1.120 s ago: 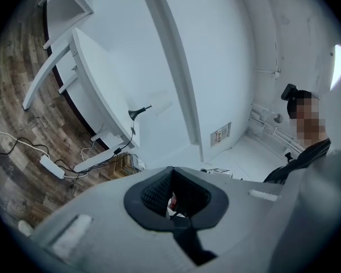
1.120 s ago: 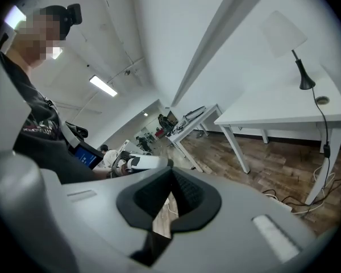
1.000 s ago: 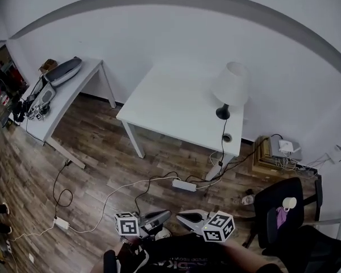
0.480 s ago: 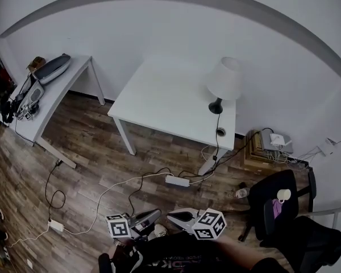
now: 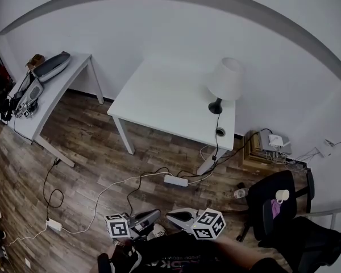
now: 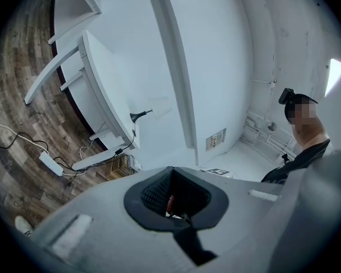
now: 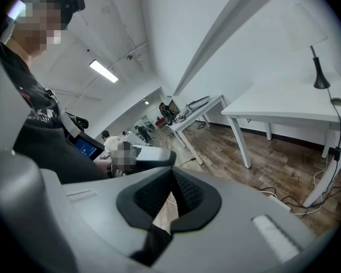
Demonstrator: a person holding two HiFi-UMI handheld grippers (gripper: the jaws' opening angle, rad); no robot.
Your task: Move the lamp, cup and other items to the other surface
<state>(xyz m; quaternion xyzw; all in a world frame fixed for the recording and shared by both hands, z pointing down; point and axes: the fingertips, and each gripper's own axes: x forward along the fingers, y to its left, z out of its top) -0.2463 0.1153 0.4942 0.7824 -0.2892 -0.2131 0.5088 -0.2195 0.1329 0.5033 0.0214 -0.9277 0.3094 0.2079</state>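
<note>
A lamp with a white shade and a black foot stands near the right end of the white table. It also shows small in the left gripper view as the lamp, and in the right gripper view as the lamp. A white cup sits on the black chair at the lower right. My left gripper and right gripper are held low in front of the body, far from the table. Both are shut and hold nothing. The left gripper and right gripper have their pads together.
A power strip and long cables lie on the wooden floor between me and the table. A second table at the left carries several devices. A low wooden box with chargers stands by the right wall. A bottle stands beside the chair.
The head view has shifted: the table and lamp sit slightly further left and higher than a second ago. Both grippers stay shut, low in front of the body.
</note>
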